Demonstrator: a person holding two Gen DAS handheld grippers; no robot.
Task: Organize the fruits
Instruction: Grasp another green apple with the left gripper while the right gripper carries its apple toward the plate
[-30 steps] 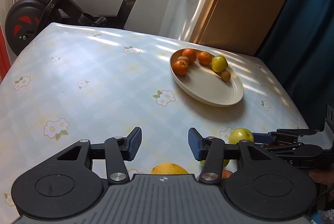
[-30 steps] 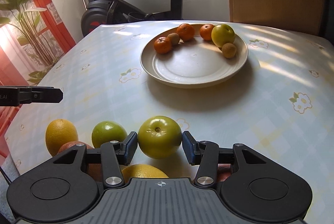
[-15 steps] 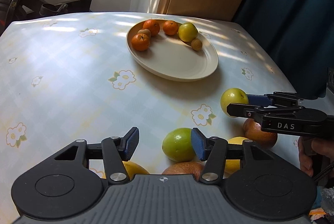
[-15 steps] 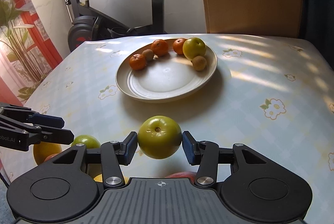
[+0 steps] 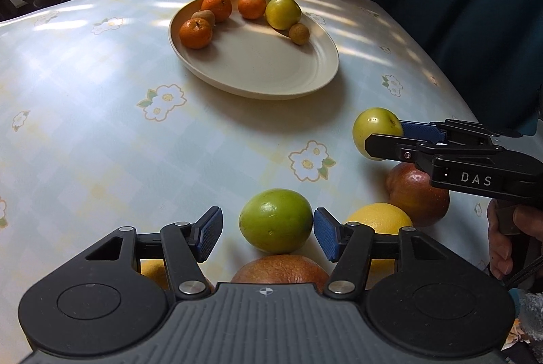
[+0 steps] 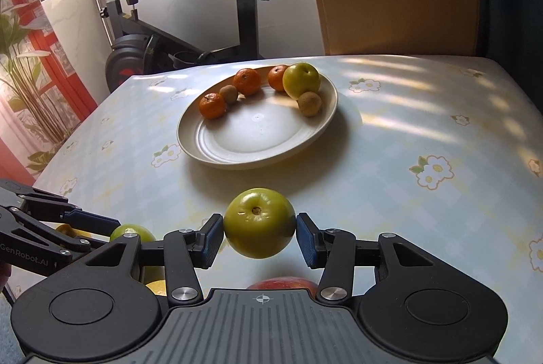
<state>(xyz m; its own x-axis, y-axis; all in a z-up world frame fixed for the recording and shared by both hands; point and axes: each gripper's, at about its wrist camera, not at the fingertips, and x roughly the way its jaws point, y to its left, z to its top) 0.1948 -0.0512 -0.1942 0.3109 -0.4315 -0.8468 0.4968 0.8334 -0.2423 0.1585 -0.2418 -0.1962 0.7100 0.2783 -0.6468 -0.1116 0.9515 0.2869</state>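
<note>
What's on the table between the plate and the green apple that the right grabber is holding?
Nothing: in the right wrist view, only bare flowered tablecloth and shadow lie between the plate and the green apple in the right gripper.

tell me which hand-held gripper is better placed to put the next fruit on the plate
Right. The right hand-held gripper already clamps a yellow-green apple and faces the plate. The left hand-held gripper, whose jaws have just been opening, only straddles a green fruit, with pads not yet pressing on it.

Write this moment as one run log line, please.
right hand-held gripper: shut on green apple | left hand-held gripper: open, just opening, around green citrus | plate: six fruits
</note>
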